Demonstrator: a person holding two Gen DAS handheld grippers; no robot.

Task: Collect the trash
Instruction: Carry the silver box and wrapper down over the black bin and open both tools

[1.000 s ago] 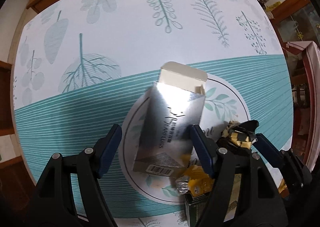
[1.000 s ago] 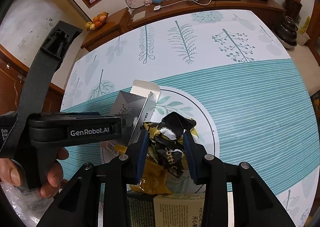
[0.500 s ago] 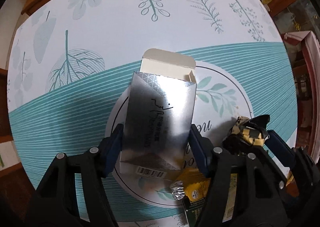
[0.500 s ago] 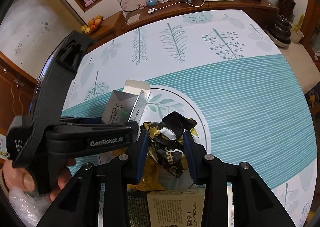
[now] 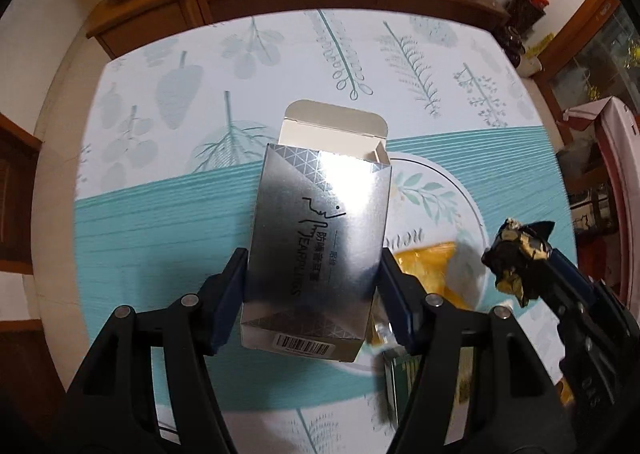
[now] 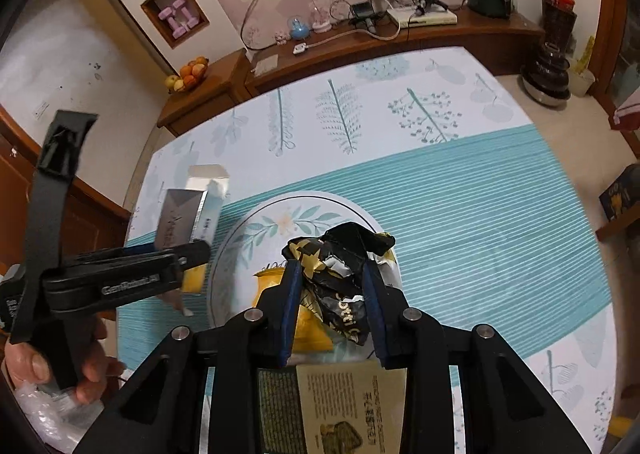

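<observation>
A silver carton (image 5: 316, 246) with its top flap open hangs above the table, and my left gripper (image 5: 312, 258) is shut on its two sides. From the right wrist view the carton (image 6: 180, 218) sits at the left, with a hand (image 6: 24, 366) on that gripper's handle. My right gripper (image 6: 332, 268) grips a crumpled black and gold wrapper (image 6: 340, 254); its jaws are closing and the pads press on the foil. That wrapper (image 5: 516, 254) also shows at the right of the left wrist view.
A yellow wrapper (image 6: 308, 326) and a green and cream box (image 6: 340, 406) lie on the leaf-print tablecloth (image 6: 480, 214) below my right gripper. Clear plastic (image 6: 36, 414) shows at the lower left. A wooden sideboard (image 6: 400, 46) with a fruit bowl (image 6: 188, 74) runs behind the table.
Both grippers have risen from the table with their loads. The left jaws closed onto the silver carton, which now hangs clear of the cloth. The wrapper stays pinched in the right gripper.
</observation>
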